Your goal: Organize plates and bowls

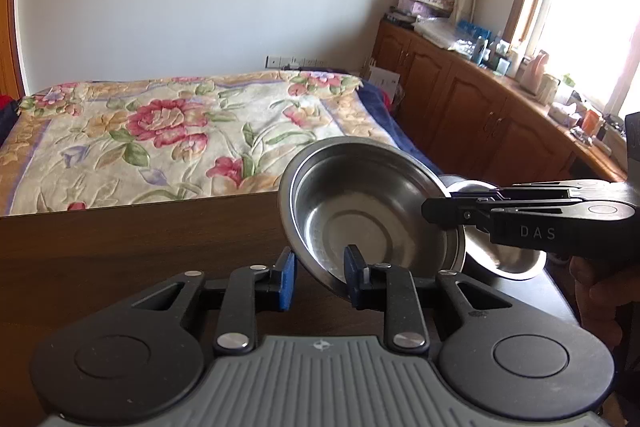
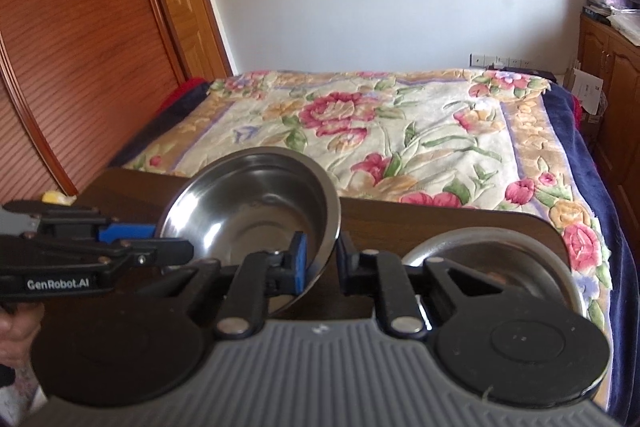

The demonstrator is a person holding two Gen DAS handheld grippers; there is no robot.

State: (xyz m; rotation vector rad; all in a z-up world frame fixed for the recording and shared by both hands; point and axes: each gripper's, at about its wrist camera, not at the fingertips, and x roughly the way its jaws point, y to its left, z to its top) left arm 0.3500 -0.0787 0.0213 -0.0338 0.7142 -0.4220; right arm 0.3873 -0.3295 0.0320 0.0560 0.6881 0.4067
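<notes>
A steel bowl (image 1: 360, 211) (image 2: 248, 211) hangs tilted above the dark wooden table (image 1: 120, 247) (image 2: 440, 223). My right gripper (image 2: 322, 263) is shut on its near rim; in the left wrist view the right gripper (image 1: 434, 213) reaches in from the right onto that rim. My left gripper (image 1: 320, 277) straddles the bowl's opposite rim, jaws apart, with table showing between the left pad and the bowl wall. In the right wrist view the left gripper (image 2: 160, 243) comes in from the left. A second steel bowl (image 1: 512, 259) (image 2: 480, 251) rests on the table's right end.
Behind the table lies a bed with a floral blanket (image 1: 180, 131) (image 2: 380, 131). Wooden cabinets (image 1: 460, 95) with cluttered tops run along the right under a window. A wooden wardrobe door (image 2: 80, 47) stands at left. A hand (image 1: 600, 291) holds the right gripper.
</notes>
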